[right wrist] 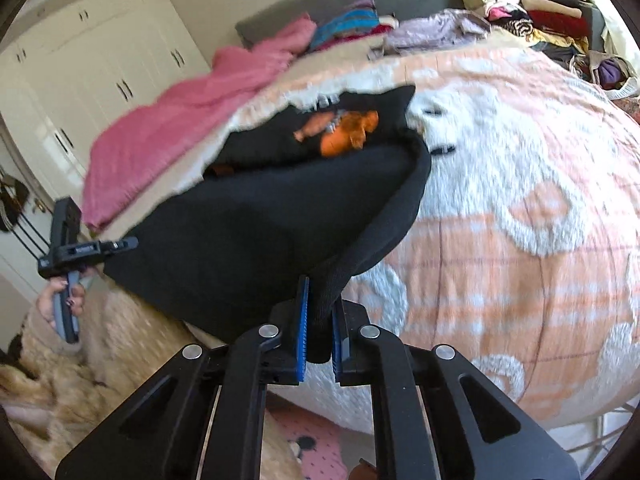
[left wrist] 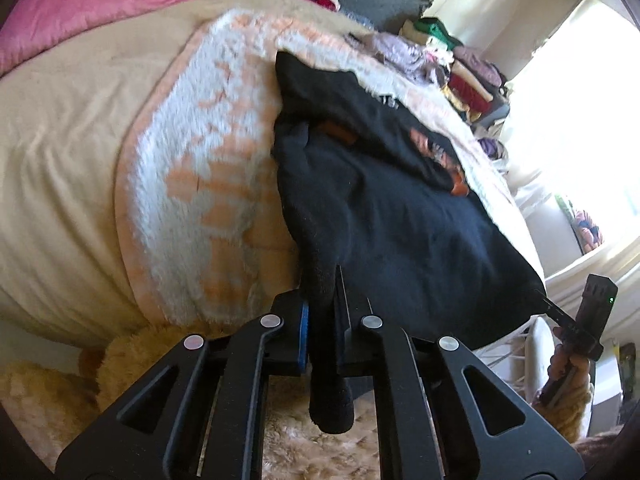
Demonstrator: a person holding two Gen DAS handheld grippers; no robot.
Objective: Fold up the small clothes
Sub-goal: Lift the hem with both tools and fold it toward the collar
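Bed blanket (right wrist: 500, 200) beneath; black garment (right wrist: 248, 232) pinched in both jaws.

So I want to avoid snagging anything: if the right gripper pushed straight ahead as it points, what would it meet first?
The black garment it already clamps; the right gripper would push into that cloth, then probably the peach-and-white blanket beyond, though depth is unclear.

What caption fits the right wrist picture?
Both grippers lift a black shirt over the fluffy blanket.
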